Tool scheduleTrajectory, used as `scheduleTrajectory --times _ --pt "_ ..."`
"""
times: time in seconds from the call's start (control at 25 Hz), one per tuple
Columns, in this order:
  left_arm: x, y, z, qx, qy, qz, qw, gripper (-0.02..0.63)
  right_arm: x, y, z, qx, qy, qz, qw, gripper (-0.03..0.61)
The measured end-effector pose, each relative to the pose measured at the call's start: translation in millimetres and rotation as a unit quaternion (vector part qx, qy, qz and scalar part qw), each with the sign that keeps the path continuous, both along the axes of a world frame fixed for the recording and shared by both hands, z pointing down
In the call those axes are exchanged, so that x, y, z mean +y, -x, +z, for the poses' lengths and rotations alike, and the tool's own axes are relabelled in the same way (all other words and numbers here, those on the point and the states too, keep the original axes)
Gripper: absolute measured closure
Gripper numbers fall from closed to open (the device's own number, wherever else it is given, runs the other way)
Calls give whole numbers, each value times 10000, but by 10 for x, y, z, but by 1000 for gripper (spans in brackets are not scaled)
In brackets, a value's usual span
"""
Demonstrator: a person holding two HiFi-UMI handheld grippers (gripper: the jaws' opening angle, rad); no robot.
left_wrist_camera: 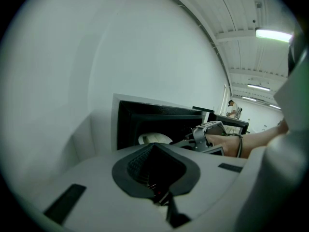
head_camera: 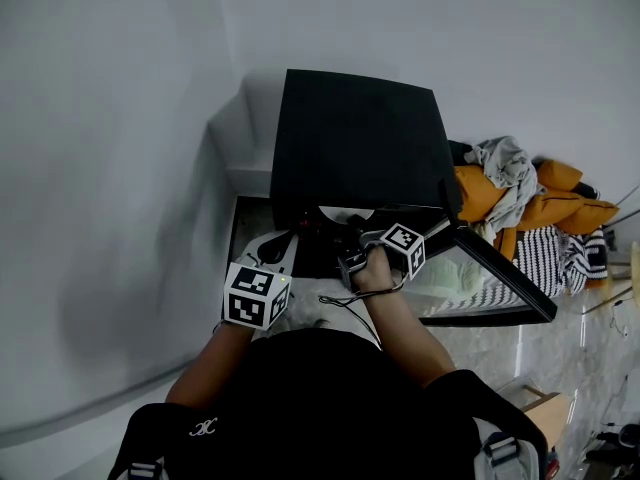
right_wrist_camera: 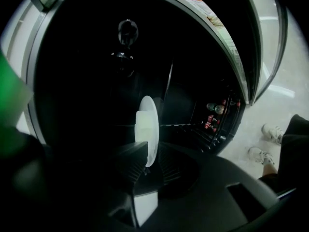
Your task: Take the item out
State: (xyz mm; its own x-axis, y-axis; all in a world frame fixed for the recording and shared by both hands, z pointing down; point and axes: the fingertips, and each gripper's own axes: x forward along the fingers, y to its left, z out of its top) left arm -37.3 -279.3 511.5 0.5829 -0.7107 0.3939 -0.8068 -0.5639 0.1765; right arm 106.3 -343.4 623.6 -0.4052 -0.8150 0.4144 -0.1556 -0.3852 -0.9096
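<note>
With the right gripper [right_wrist_camera: 150, 152] clamped on the plate [right_wrist_camera: 148, 117] rim, we draw it out level (left gripper [left_wrist_camera: 153, 151] closed, empty).

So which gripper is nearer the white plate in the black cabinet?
Right. The right gripper reaches inside the black cabinet, jaws on the rim of the white plate. The left gripper is outside the opening, jaws together, clear of it.

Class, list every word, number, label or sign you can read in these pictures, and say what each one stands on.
No readable text in any view.
Left marker cube: black-and-white squares only, no letters.
Right marker cube: the same.
White emblem on the person's black top: too small to read.
</note>
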Motion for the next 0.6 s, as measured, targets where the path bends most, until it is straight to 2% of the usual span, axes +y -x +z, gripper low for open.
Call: scheduleTrajectory --times 0.36,0.6 --pt "-14 110 8 -45 17 -83 10000 614 -76 75 120 -251 188 100 9995 518" --pt "-8 148 27 -55 55 -102 9999 614 -145 80 106 -363 72 158 9992 531"
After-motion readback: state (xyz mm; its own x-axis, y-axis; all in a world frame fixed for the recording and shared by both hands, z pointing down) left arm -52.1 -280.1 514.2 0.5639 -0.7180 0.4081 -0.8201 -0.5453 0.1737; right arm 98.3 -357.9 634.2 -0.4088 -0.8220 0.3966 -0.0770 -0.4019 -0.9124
